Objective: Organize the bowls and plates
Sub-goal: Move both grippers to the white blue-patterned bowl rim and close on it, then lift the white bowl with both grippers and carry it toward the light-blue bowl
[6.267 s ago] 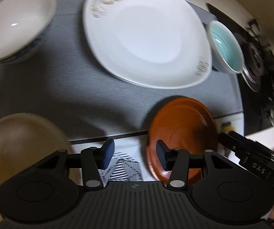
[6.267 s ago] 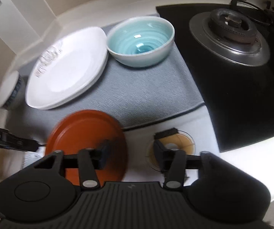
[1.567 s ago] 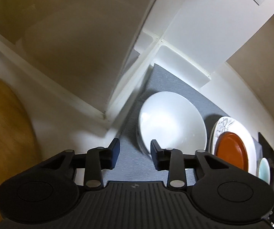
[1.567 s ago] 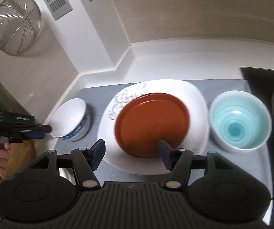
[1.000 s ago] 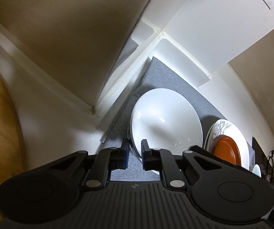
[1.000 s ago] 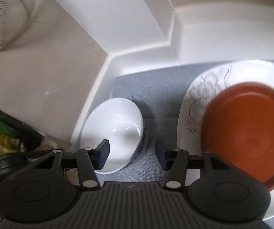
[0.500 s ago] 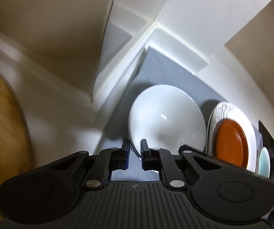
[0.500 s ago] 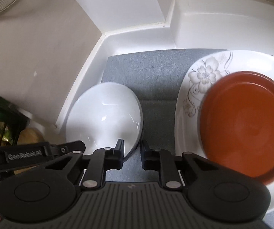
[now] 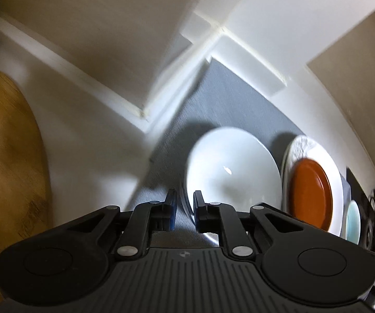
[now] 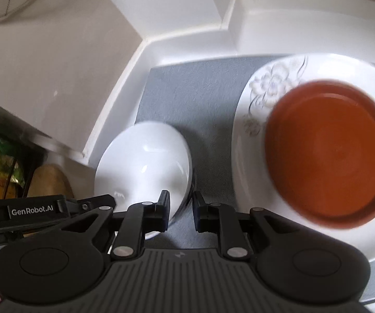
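1. Since the earlier frames: the brown plate (image 10: 329, 154), which lay at the counter edge, now sits nested on the white floral plate (image 10: 271, 83). Both grippers have gone to the white bowl (image 10: 145, 161) at the mat's left end. The right gripper (image 10: 180, 210) had its jaws well apart a second ago; they have just been closing onto the bowl's rim.
2. Left gripper (image 9: 185, 208): fingers nearly together, pinching the near rim of the white bowl (image 9: 232, 172), one pad outside the wall, one inside.
3. Right gripper: same pinch on the rim's right side, wall between the pads.
4. Why two grips: probably a two-point hold on a deep, smooth bowl, so it won't tip or slip when lifted.
5. Bowl location: on the grey mat (image 10: 203, 96), near the wall corner, apart from the plate stack.
6. Teal bowl (image 9: 352, 221) sits past the plates at the far end. Plates stacked; bowls likely next, the white one onto or into the teal.
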The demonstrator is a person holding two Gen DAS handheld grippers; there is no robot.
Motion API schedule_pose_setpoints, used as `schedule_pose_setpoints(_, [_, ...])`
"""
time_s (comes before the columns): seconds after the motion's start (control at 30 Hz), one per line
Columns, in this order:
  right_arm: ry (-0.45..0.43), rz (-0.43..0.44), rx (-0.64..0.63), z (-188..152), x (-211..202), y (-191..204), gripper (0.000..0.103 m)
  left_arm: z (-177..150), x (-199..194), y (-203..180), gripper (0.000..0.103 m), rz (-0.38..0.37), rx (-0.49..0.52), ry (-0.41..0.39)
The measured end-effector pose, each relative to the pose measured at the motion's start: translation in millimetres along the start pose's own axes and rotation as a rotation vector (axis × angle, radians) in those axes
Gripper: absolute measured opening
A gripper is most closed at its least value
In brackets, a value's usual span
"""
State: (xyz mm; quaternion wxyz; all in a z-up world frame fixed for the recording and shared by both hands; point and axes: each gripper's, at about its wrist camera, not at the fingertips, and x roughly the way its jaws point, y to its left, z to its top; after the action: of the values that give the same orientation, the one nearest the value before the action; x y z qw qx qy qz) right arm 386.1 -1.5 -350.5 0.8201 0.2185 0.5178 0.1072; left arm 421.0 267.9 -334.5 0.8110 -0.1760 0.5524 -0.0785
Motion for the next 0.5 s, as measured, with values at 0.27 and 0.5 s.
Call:
schedule_pose_setpoints(0.27, [-0.014, -0.007, 0.035, 9, 4, -7, 0.041, 9, 24, 18, 0.018, -0.053, -0.127, 0.067])
schedule_pose_setpoints(0.5, [-0.011, -0.014, 0.064, 0, 15, -12, 0.035, 3, 26, 25, 0.015, -0.079, -0.188, 0.115])
